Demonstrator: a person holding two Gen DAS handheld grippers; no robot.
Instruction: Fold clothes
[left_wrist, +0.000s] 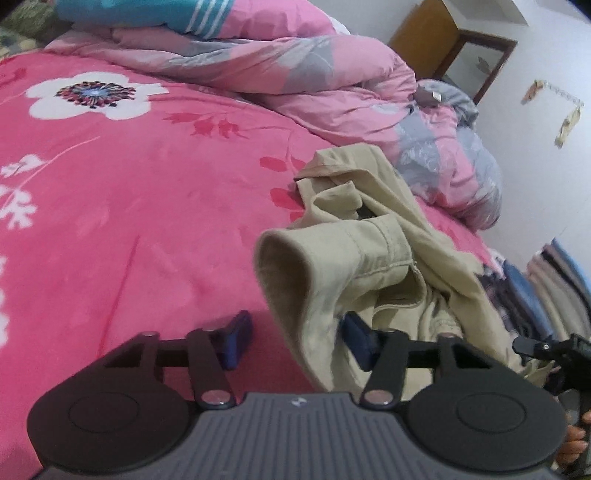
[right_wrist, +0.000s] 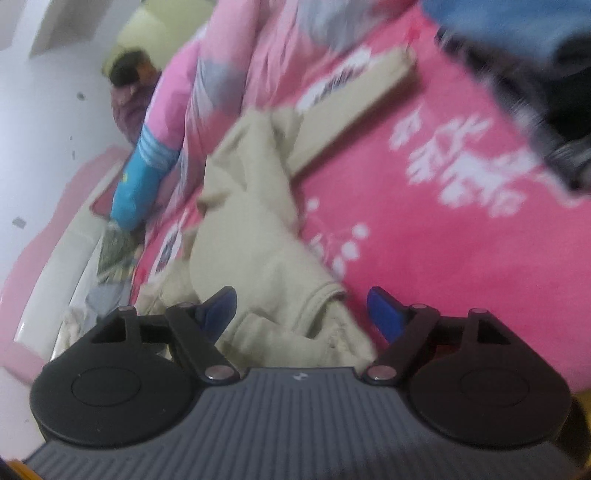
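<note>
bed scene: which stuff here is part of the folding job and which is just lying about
Part of the job:
- beige garment
- left gripper, open around a fold of it
- right gripper, open over it

Lying about:
- pink and grey quilt
- pink floral bedsheet
- stacked clothes
- wooden cabinet

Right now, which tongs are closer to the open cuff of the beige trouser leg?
Left. The left tongs have the open cuff between their fingers, not yet pinched. The right tongs sit open over another bunched part of the beige trousers, off to the side.
</note>
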